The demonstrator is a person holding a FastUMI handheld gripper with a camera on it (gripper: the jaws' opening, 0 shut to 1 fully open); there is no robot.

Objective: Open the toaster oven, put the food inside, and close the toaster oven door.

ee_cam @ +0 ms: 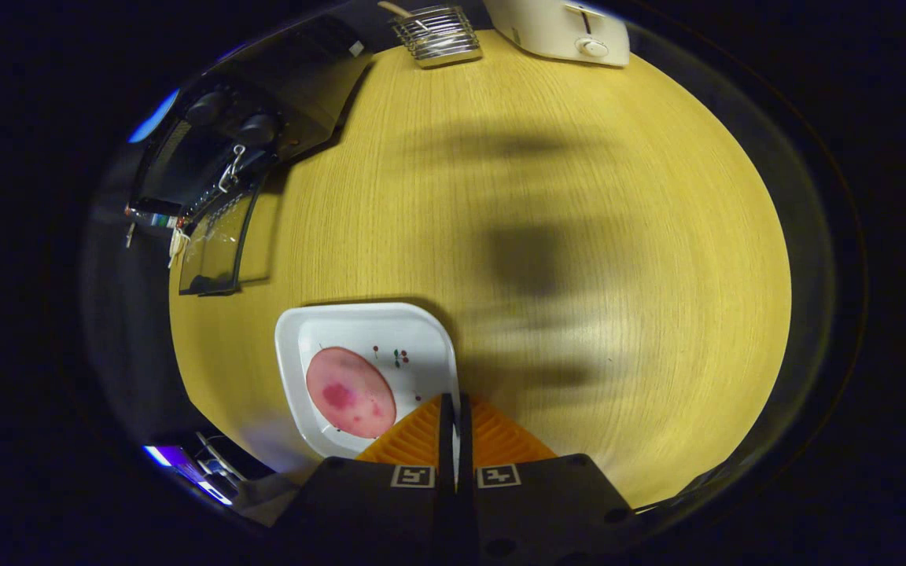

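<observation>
On the plate [414, 334] just ahead of your pressed-together jaws, the ham [350, 391] looks floppy and slick; pinch its edge, oven [221, 169] door's open.

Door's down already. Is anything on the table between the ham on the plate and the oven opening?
Nothing visible. The ham lies on the plate, just ahead-left of the shut claw. Between the plate and the oven's lowered door is bare table. The rack and toaster stand far off.
</observation>
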